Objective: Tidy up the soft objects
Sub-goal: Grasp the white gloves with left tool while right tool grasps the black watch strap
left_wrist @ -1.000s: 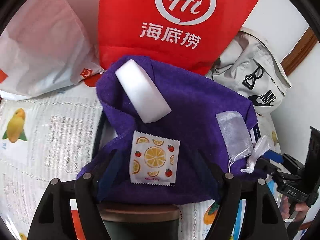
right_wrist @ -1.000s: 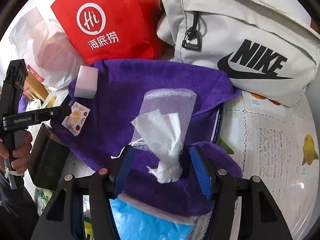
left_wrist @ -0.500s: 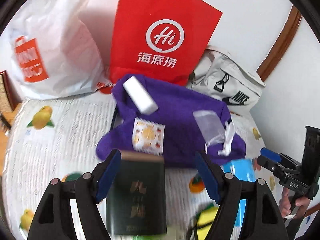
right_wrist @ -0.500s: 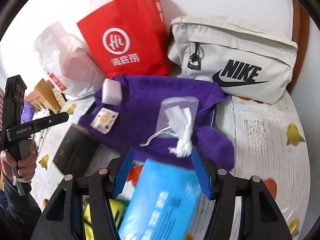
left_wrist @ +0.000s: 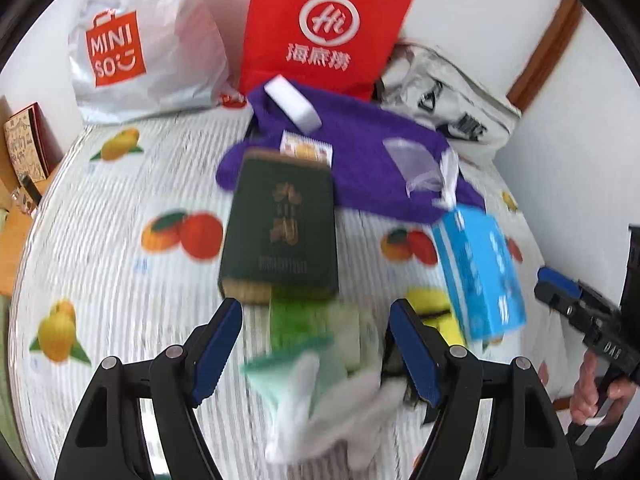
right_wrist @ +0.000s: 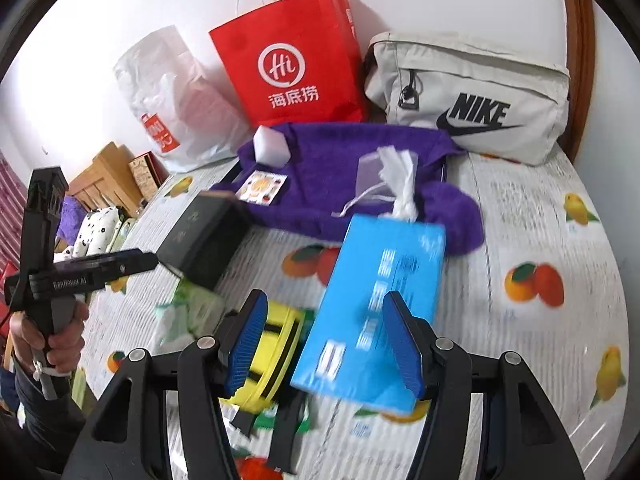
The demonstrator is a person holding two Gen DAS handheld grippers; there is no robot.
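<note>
- White Miniso plastic bag (left_wrist: 148, 40) at far left, about 10 o'clock in the left wrist view, standing against the wall.
- Red paper bag (left_wrist: 324, 28) with a white "Hi" logo at 12 o'clock, upright just right of the plastic bag.
- Purple towel (left_wrist: 360, 152) spread flat on the table (left_wrist: 120, 248), directly in front of the red bag; fruit-print cloth covering the table.
- On the towel: white sponge block (left_wrist: 294, 102) at its far left corner, fruit-print sachet (left_wrist: 306, 148) just nearer, sheer drawstring pouch (right_wrist: 374, 176) with white tissue poking out toward the right.
- Dark green box (left_wrist: 280, 232) overlapping the towel's near left edge, partly hiding the sachet in the left wrist view.
- Blue box (right_wrist: 376, 304) overlapping the towel's near right edge, touching the pouch's tissue tip.
- Grey Nike bag (right_wrist: 472, 100) at 1 o'clock in the right wrist view, against the wall, right of the red bag.
- Yellow case (right_wrist: 272, 352) with black stripes near the table's front, left of the blue box.
- Green and white soft packets (left_wrist: 320, 344), blurred, in front of the dark green box.
- Left gripper (left_wrist: 316, 352): fingers parted wide, gripping nothing, hovering above the blurred packets.
- Right gripper (right_wrist: 324, 344): fingers parted, gripping nothing, hovering above the blue box and yellow case.
</note>
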